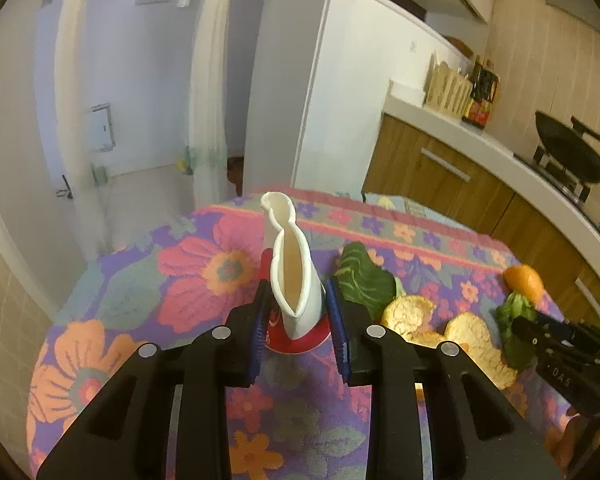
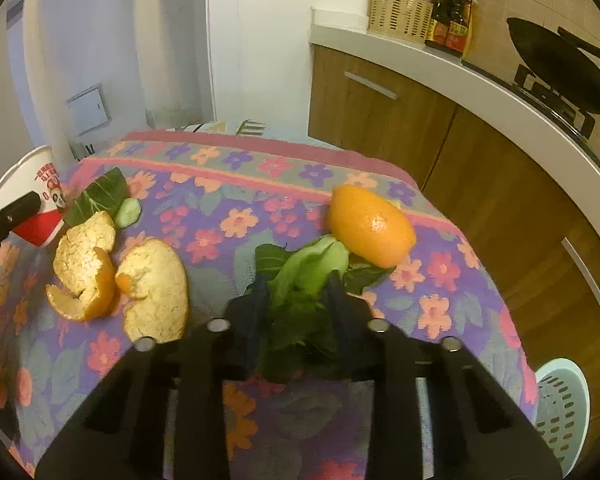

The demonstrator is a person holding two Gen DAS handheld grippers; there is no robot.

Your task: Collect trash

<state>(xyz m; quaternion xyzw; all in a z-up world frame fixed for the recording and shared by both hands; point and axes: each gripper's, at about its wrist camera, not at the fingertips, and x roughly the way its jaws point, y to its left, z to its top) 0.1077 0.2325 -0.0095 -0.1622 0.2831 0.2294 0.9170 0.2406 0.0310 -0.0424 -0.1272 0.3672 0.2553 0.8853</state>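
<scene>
Left gripper (image 1: 296, 320) clenched on cup (image 1: 290, 280): light, thin paper, already squashed. Right gripper (image 2: 298, 300) grasping leaves (image 2: 308, 276): limp, tearable, best pinched at bunched middle.

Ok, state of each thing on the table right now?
Cup: upright, squashed flat, pinched by left gripper.
Greens: bunched between right gripper fingers, gripped.
Peels: loose on cloth, two pieces.
Orange: whole, lying free.
Leaf: flat beside cup.

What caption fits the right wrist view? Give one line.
Right gripper closes on leafy greens beside an orange on the floral tablecloth.
</scene>
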